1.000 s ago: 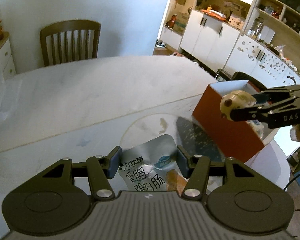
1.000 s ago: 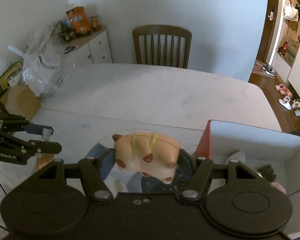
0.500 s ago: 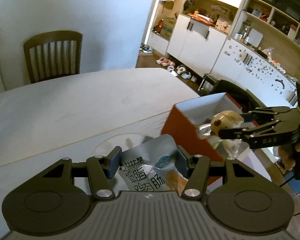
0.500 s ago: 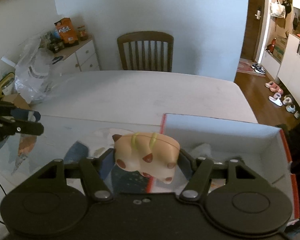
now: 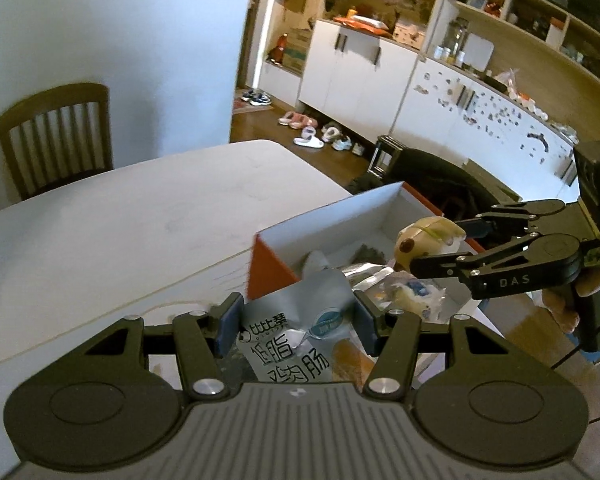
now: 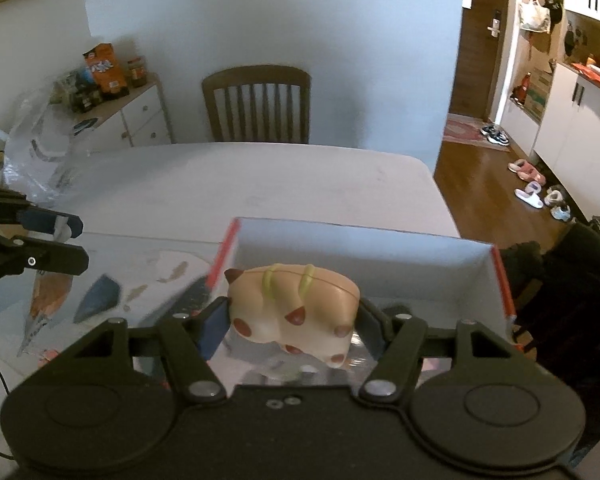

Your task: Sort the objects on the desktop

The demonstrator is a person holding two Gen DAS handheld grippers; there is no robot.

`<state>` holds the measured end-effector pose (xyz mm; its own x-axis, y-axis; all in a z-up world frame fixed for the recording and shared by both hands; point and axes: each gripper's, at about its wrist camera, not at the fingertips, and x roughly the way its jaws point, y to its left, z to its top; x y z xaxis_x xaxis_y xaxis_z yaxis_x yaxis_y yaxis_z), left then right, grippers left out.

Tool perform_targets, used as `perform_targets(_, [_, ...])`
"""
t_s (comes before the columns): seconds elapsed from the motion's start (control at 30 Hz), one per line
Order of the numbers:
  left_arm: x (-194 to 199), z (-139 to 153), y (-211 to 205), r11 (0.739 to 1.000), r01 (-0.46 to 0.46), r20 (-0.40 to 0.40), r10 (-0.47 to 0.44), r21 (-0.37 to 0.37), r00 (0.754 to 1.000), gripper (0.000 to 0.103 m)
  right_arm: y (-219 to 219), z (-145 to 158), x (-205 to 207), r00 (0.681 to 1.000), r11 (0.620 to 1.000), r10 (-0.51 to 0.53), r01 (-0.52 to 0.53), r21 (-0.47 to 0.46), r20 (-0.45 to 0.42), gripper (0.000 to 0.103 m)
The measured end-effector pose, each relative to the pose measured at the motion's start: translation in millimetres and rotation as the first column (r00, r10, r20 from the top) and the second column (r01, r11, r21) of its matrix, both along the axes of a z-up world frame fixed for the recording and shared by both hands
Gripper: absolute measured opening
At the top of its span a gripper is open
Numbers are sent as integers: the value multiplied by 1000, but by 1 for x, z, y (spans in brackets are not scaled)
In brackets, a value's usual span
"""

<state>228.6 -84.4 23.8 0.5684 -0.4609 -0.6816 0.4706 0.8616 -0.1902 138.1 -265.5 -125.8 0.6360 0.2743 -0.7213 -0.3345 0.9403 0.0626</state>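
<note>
My left gripper (image 5: 296,320) is shut on a silver snack pouch (image 5: 292,332) with Chinese print, held at the near left corner of a red box with a white inside (image 5: 340,220). My right gripper (image 6: 292,320) is shut on a cream toy with brown spots (image 6: 296,304) and holds it over the box's open top (image 6: 364,256). In the left wrist view the toy (image 5: 424,240) hangs above the box, which holds several wrapped items (image 5: 412,292). The left gripper also shows at the left edge of the right wrist view (image 6: 64,246).
The box stands near the right end of a white table (image 5: 120,220). A wooden chair (image 6: 256,104) stands at the far side. A plastic bag (image 6: 32,160) and a low cabinet (image 6: 132,120) are at the far left. White cupboards (image 5: 360,80) and shoes are on the right.
Both grippers moved right towards the box. The toy went from beside the box to over its opening, and the pouch from the table to the box's corner.
</note>
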Motion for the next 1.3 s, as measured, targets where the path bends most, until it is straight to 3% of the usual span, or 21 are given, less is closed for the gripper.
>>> perform_targets(0.43, [33,-23,-98,990,120,-9,-120,74,993,57,-67,-29,16,995,996,-79,76,-46,-53,67])
perform_targets(0.73, [48,-55,-149,971,190,-65,-182,147,981,57,-87,-55,27,990,991,-111,104,-83,-87,67])
perform_targets(1.07, [58,-82,-162,957,190,-116,-168,221,979,57,-77,-80,33,994,992,-49,37,-119,-101,67])
perform_targets(1.3, [63,-92,-159,958,167,-149,-135,232,980,57,-70,-90,38,995,990,-17,3,-142,-99,68])
